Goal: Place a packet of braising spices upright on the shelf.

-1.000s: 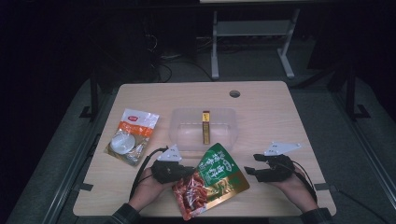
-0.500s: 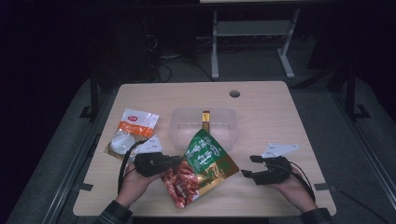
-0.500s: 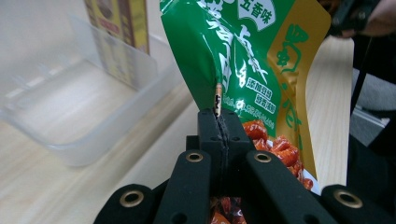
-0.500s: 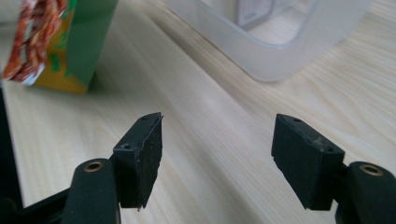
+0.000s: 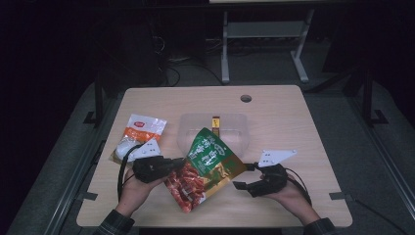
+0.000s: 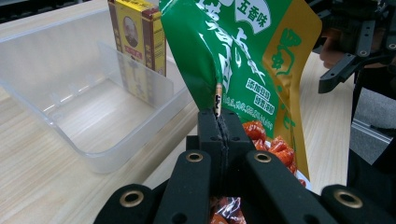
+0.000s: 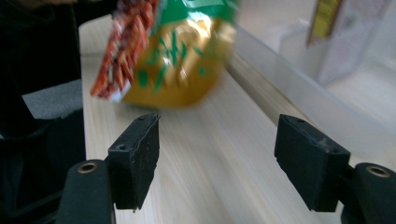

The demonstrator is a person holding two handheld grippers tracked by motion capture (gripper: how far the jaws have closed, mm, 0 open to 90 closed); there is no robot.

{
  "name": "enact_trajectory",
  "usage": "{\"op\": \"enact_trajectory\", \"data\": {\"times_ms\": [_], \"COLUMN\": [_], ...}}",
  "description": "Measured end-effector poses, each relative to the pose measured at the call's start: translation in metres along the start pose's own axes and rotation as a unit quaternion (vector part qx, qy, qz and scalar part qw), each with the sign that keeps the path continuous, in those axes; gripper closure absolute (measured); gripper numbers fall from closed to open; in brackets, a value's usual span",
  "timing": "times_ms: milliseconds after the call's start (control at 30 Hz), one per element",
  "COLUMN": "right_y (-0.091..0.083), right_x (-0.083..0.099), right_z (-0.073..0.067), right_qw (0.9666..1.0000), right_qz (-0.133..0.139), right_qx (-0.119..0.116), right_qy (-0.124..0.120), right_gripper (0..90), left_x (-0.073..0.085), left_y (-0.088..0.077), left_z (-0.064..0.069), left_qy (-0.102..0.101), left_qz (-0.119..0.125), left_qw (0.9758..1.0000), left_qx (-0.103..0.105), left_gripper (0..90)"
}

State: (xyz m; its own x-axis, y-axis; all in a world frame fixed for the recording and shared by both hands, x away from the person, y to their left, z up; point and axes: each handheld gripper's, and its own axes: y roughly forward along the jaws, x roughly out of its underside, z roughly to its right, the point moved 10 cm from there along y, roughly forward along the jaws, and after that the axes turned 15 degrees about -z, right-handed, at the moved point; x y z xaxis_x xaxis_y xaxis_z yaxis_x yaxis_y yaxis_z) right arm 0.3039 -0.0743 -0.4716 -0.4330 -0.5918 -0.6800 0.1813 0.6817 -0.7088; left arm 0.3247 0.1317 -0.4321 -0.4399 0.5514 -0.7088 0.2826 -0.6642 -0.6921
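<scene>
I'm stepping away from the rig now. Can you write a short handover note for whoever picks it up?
Left gripper: shut on the edge of the green snack bag, held up off the table.
Right gripper: jaws have just been opening, nothing between them, beside the bag.
Clear bin: holds a yellow box.
Orange-and-white packet: on the table, left of the bin.
Done: bag picked up.
Left: probably bag, then packet, into the bin.

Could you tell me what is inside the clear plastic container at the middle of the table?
A yellow box stands upright inside the clear container, against its far wall. The floor seen in the left gripper view is otherwise bare. The green snack bag, held by the left gripper, hides the container's near edge from above.
</scene>
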Motion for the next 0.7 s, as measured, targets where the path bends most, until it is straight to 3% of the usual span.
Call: {"op": "enact_trajectory", "data": {"times_ms": [233, 600, 700], "right_y": [0.015, 0.026, 0.027], "right_x": [-0.022, -0.040, -0.043], "right_z": [-0.003, -0.006, -0.009], "right_qw": [0.9996, 0.9954, 0.9938], "right_qz": [0.024, 0.057, 0.063], "right_qx": [-0.016, -0.073, -0.087], "right_qy": [0.003, 0.026, 0.030], "right_gripper": [31.5, 55.0, 66.9], "left_x": [-0.001, -0.004, -0.003], "left_y": [-0.003, -0.009, -0.009], "left_z": [0.000, -0.002, -0.002], "left_qy": [-0.001, -0.007, -0.008], "left_qz": [0.007, 0.025, 0.025], "left_qw": [1.0000, 0.9996, 0.9996], "left_qx": [-0.004, -0.009, -0.008], "left_gripper": [89.8, 89.8, 89.7]}}
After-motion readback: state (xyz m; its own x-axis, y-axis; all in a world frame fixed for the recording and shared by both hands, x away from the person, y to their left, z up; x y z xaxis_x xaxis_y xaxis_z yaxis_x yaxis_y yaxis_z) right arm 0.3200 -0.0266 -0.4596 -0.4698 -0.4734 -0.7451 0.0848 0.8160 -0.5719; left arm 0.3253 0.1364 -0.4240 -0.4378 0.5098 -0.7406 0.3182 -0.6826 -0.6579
